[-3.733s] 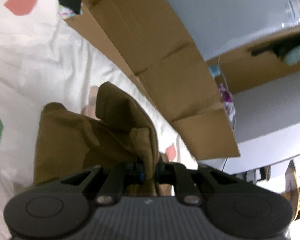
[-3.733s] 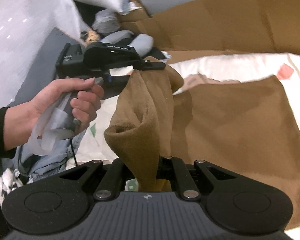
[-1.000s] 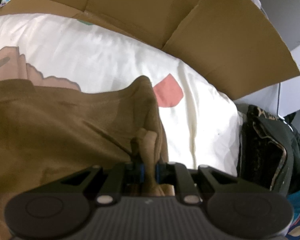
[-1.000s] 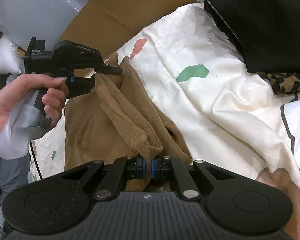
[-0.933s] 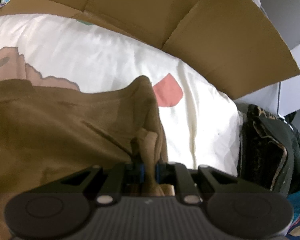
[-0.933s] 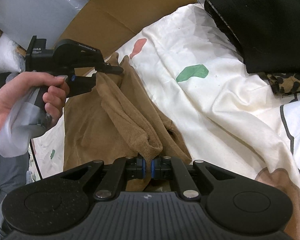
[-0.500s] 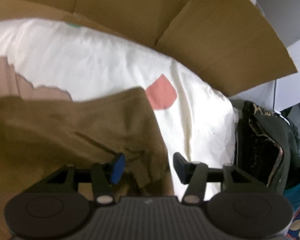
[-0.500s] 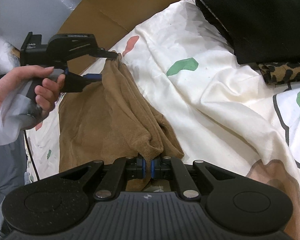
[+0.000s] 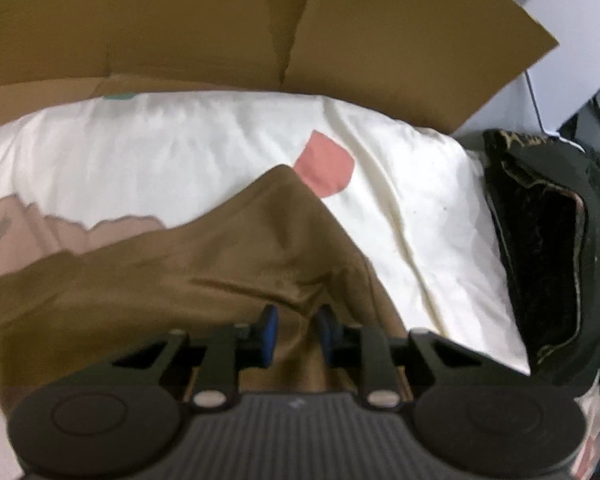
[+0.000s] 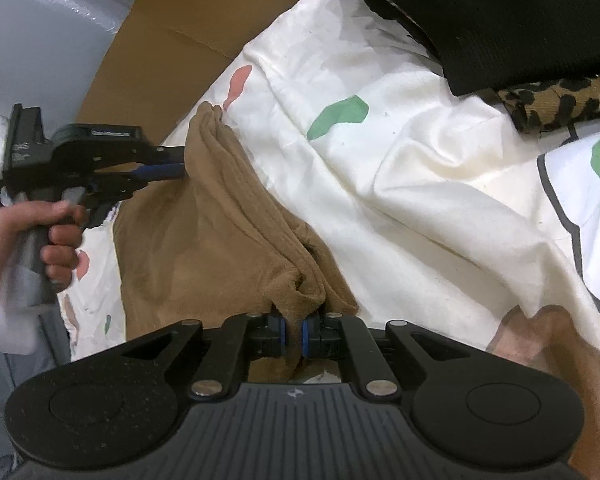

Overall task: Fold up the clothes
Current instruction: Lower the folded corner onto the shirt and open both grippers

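Note:
A brown garment [image 10: 204,240] lies folded on a white patterned sheet [image 10: 420,184]. My right gripper [image 10: 294,330] is shut on the garment's near corner, where the layers bunch up. My left gripper [image 9: 294,330] is open, its blue pads apart just above the garment's far corner [image 9: 284,240], holding nothing. In the right wrist view the left gripper [image 10: 172,162] sits at the garment's far edge, held by a hand.
A cardboard sheet [image 9: 260,20] stands behind the sheet. Dark folded clothes [image 9: 540,240] lie at the right edge; a black garment [image 10: 500,12] and a leopard-print cloth [image 10: 560,100] lie at the far right.
My left gripper opened and let go of the garment's corner, which dropped onto the sheet; the jaws have narrowed a little since. My right gripper stays shut on its corner.

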`<state>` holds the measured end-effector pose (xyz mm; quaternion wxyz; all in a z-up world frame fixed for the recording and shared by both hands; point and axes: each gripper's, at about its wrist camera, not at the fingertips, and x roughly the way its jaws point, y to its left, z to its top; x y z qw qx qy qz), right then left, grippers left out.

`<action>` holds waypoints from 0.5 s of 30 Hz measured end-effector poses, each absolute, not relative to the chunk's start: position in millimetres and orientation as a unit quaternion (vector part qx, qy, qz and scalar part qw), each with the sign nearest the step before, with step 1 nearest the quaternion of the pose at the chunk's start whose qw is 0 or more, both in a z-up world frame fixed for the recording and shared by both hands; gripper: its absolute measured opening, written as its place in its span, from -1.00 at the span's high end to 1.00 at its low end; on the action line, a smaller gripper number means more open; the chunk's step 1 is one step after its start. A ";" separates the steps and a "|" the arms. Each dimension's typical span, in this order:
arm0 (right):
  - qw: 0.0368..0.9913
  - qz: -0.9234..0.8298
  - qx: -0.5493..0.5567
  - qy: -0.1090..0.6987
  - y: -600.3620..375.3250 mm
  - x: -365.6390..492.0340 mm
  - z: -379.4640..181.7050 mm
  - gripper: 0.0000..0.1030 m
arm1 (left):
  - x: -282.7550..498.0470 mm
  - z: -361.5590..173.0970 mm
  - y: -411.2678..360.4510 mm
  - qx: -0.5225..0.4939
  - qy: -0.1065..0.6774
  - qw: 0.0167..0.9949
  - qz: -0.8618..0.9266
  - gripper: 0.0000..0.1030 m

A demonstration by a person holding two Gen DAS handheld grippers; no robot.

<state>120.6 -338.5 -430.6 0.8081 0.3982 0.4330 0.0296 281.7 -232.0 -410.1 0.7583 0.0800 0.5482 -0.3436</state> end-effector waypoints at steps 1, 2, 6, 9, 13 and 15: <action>0.808 0.030 0.397 0.435 -339.4 120.6 -430.0 0.72 | 282.7 -413.2 -234.9 0.083 0.547 0.758 -0.346 0.56; 0.808 0.031 0.395 0.437 -340.0 120.9 -429.0 0.71 | 284.0 -415.8 -237.3 0.084 0.547 0.759 -0.343 0.56; 0.816 0.036 0.363 0.448 -339.4 121.4 -417.4 0.67 | 288.7 -425.7 -246.9 0.103 0.547 0.762 -0.331 0.53; 0.821 0.035 0.347 0.452 -342.0 117.7 -407.6 0.65 | 293.9 -429.9 -246.3 0.107 0.544 0.768 -0.321 0.60; 0.831 0.033 0.330 0.447 -345.1 113.8 -393.6 0.69 | 292.6 -429.0 -251.3 0.146 0.530 0.770 -0.323 0.64; 0.838 0.034 0.323 0.438 -345.7 113.4 -385.6 0.69 | 294.4 -421.4 -247.3 0.135 0.528 0.774 -0.322 0.64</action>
